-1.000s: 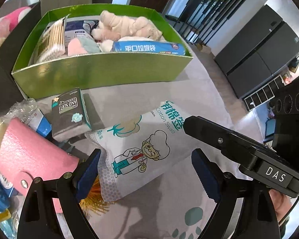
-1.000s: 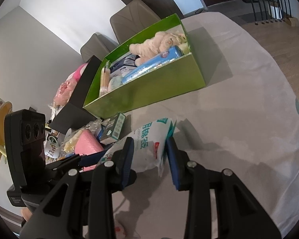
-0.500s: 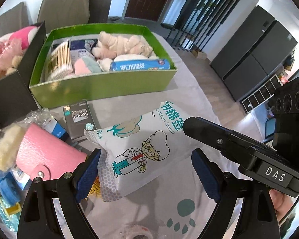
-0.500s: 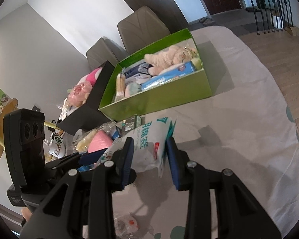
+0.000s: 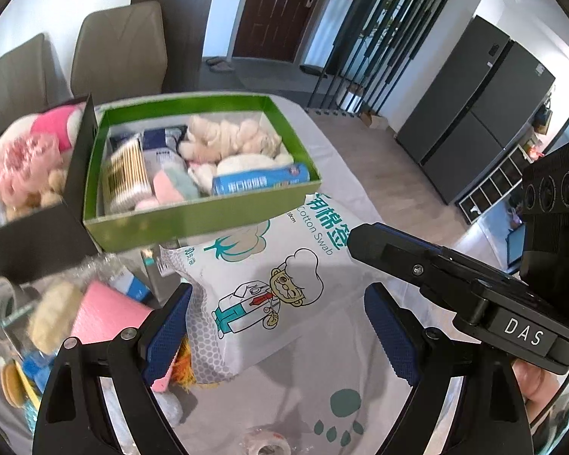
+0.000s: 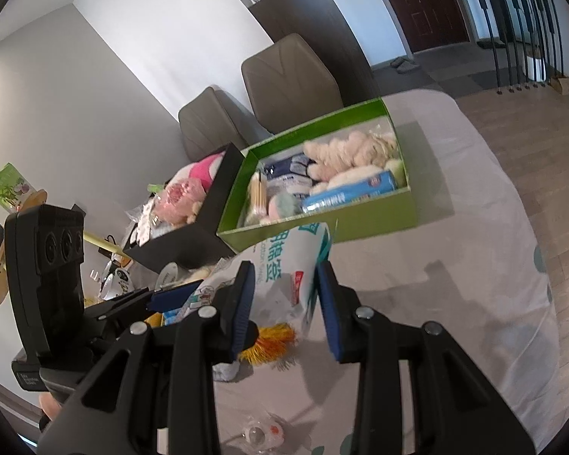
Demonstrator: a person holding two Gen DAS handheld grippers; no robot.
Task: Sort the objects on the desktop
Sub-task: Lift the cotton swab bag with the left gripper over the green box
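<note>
Up it comes: the right gripper (image 6: 284,303) stays clamped on the cotton swab bag (image 5: 269,284), now lifted clear of the table (image 6: 474,265), nearer the green box (image 5: 208,220). The left gripper (image 5: 277,326) stays spread wide around the bag.

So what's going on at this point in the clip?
A person is sorting clutter on a table with two handheld grippers. The right gripper is shut on one end of a white cotton swab bag, which is held up in front of the green box. That box already holds plush toys, swabs and a blue roll. The left gripper straddles the bag's other end with its jaws wide, not clamping it.
</note>
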